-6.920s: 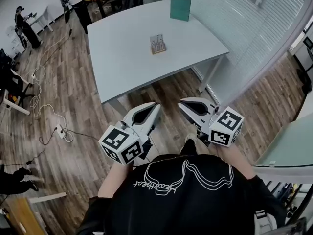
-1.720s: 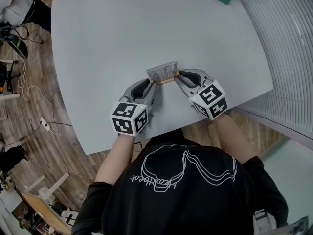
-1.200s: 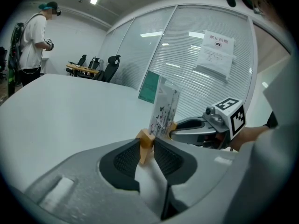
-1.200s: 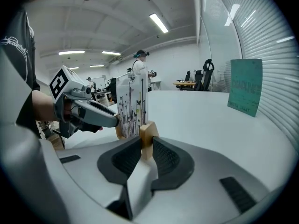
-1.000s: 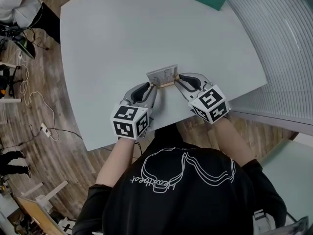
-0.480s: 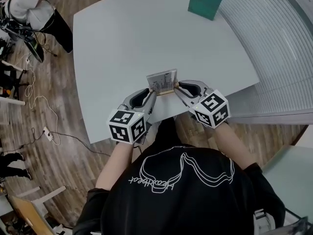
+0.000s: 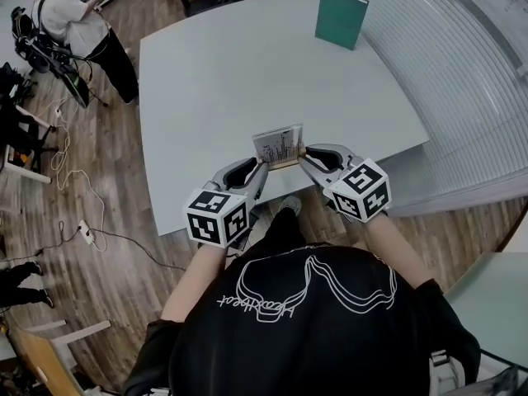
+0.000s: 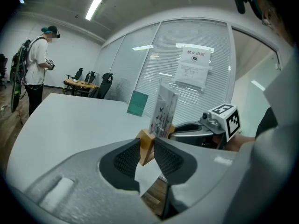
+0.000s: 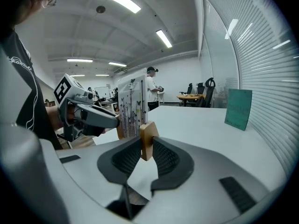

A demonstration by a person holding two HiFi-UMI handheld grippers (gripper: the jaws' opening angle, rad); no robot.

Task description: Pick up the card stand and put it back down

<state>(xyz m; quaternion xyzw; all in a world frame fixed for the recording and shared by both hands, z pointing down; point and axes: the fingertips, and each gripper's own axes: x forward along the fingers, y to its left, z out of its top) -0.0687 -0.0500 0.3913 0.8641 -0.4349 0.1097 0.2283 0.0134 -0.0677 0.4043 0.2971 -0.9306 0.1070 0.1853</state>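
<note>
1. Office w/ wood floor; pale grey table fills the mid head view. Far left a bystander stands by it, w/ cables trailing on the floor.
2. Left gripper: forearm reaches fwd from the body and angles in to the right, marker cube nearest the torso. Own view: jaws part-closed, pads clamped on the left end of the wooden base.
3. Card stand: upright between both tools, over the table's near edge. It looks lifted clear, w/ table top & floor visible under the base in the left gripper view.
4. Right gripper: mirrors the left, angled in to the left. Own view: jaws narrowly apart, squeezing the base's other end.
5. Green book stands at the far right of the table, well apart.
6. Hard to see: hands hidden under the cubes from above; the card's print is too small to read; the card covers the grip points in the head view.
</note>
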